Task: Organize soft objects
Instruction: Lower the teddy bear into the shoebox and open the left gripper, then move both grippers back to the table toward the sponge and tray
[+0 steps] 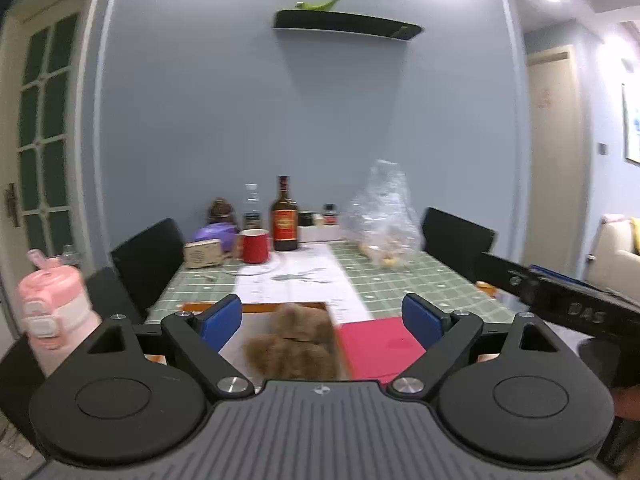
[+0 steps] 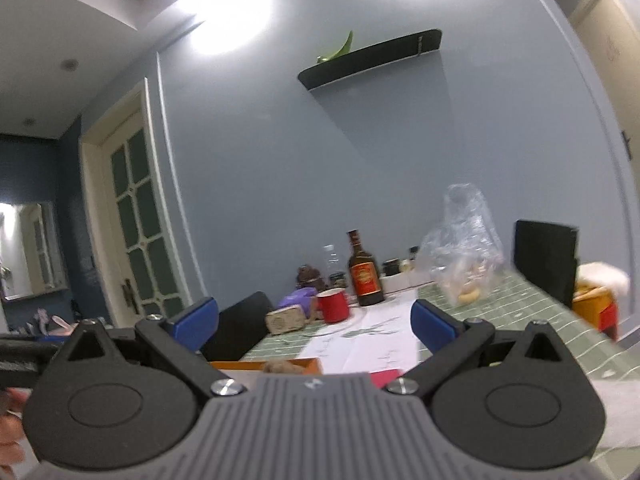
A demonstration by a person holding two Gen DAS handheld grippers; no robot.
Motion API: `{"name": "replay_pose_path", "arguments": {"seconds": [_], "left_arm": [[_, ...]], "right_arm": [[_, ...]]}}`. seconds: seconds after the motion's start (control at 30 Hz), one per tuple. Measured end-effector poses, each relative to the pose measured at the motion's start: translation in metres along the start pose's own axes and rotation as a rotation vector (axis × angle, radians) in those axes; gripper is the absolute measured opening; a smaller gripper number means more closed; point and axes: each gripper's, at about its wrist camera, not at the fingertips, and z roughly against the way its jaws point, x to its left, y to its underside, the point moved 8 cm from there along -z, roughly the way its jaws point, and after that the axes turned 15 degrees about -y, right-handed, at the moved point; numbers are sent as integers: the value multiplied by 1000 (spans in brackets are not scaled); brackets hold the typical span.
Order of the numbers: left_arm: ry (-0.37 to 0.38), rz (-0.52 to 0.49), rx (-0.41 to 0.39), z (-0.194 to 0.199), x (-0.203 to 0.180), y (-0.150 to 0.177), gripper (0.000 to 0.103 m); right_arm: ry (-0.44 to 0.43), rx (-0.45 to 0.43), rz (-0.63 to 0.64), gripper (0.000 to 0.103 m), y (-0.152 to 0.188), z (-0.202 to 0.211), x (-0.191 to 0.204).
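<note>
Nearest the left wrist camera, the left gripper is being held with its blue pads wide apart and nothing between them. Just beyond and below it, a brown plush toy is lying inside an orange-rimmed box at the near end of the table; whether the toy is being touched cannot be told, since the gripper body is hiding its lower part. A red lid or card is lying just beside the toy on its right. The right gripper is likewise being held spread, with nothing gripped, and is being pointed upward and out over the table, so that only a sliver of the toy and box is showing under it.

The step in hand is judged to be an early one: the plush toy seems already placed in the box, or is about to be gripped there, and neither tool is being used on anything. A white fluffy thing is being glimpsed on an orange box at the right edge of the right wrist view, and may be a further soft object.

For the next move, a downward tilt of one gripper is being called for, so that a soft item is brought between the pads before they are closed. The red mug, dark bottle and plastic bag farther back are being left well apart from this work.
</note>
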Motion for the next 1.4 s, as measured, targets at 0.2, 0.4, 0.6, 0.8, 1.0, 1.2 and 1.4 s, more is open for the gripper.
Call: {"name": "replay_pose_path", "arguments": {"seconds": [0.2, 0.4, 0.6, 0.8, 1.0, 1.2, 1.4], "left_arm": [[32, 20, -34, 23, -26, -5, 103], [80, 118, 15, 30, -49, -1, 103], [109, 243, 69, 25, -92, 13, 103], [86, 178, 112, 3, -144, 34, 103], [131, 54, 77, -10, -172, 64, 103], [198, 136, 93, -23, -181, 78, 103], [239, 123, 129, -27, -183, 90, 103]], "right_arm": [[54, 35, 31, 100, -2, 29, -25], [149, 63, 52, 100, -2, 56, -60], [296, 114, 78, 100, -12, 87, -95], [414, 245, 257, 100, -6, 93, -107], [438, 333, 210, 100, 2, 83, -134], [421, 403, 19, 100, 22, 52, -171], [457, 391, -98, 100, 58, 34, -215]]}}
